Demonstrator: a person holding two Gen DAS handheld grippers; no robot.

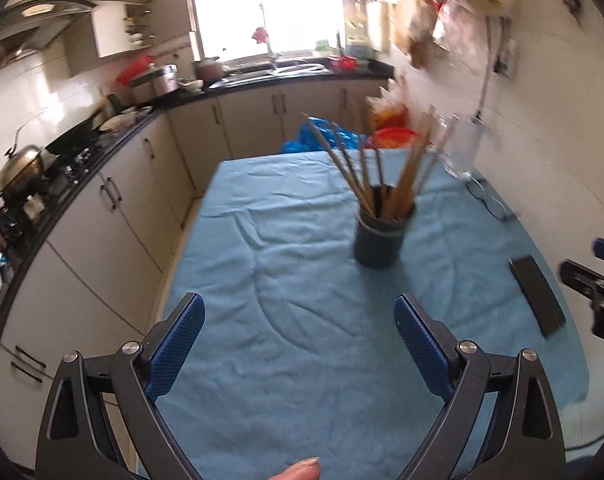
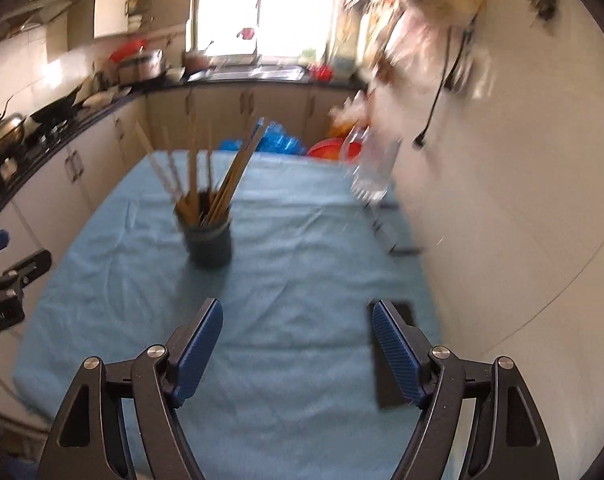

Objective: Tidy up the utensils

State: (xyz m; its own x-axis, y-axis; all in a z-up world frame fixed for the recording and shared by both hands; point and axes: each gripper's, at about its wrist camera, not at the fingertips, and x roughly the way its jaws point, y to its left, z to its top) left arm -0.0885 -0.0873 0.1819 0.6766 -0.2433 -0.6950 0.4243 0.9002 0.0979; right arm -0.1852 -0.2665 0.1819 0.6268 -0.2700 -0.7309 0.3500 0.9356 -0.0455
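Note:
A dark round holder stands upright on the blue cloth, with several chopsticks fanned out of it. My left gripper hangs open over the near part of the cloth, well short of the holder, with nothing between its blue pads. My right gripper is open too and holds nothing; the holder lies ahead and to its left. Each gripper shows at the edge of the other's view: the right gripper and the left gripper.
A black flat slab lies on the cloth at the right, under my right finger. A clear glass jar and a cable stand at the far right by the wall. Kitchen counters run along the left and back. A fingertip shows at the bottom.

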